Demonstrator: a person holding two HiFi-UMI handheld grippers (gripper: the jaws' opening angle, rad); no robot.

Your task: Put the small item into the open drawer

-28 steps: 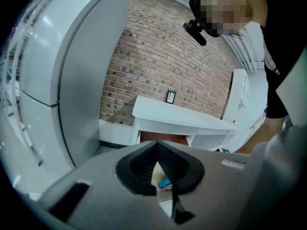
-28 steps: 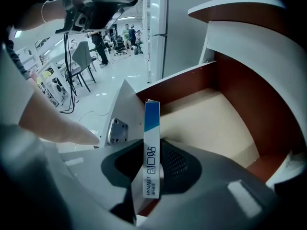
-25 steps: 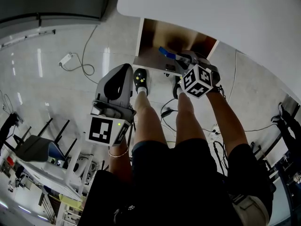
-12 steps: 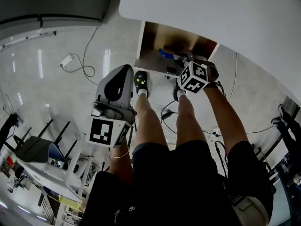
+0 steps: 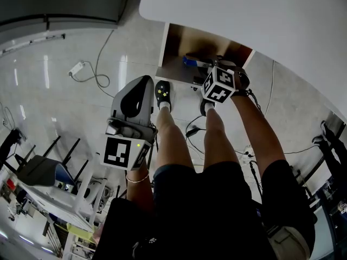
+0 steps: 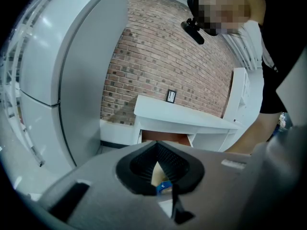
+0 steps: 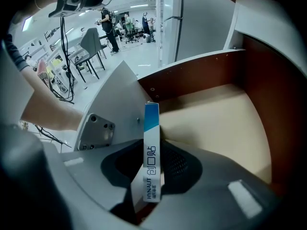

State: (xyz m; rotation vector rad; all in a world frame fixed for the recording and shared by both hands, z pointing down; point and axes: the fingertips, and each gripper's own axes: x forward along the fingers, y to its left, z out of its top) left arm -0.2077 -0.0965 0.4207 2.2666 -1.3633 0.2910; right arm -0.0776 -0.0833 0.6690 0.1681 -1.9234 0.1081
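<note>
**A:** What's around?

**B:** A glossy pale floor (image 5: 65,91) and a white table (image 5: 244,15). Its drawer (image 7: 225,114) is pulled open, brown at the walls and tan at the bottom.

**A:** Where's the box (image 7: 152,128)?

**B:** It stands on edge in the right gripper (image 7: 154,174), whose pads pinch its flat sides. Its blue end points into the drawer, just past the front corner.

**A:** And the left gripper (image 6: 159,166)?

**B:** It's well back over the floor, beside the person's leg (image 5: 173,140). Its tips are together with nothing in them, and it's aimed toward the drawer.
</note>
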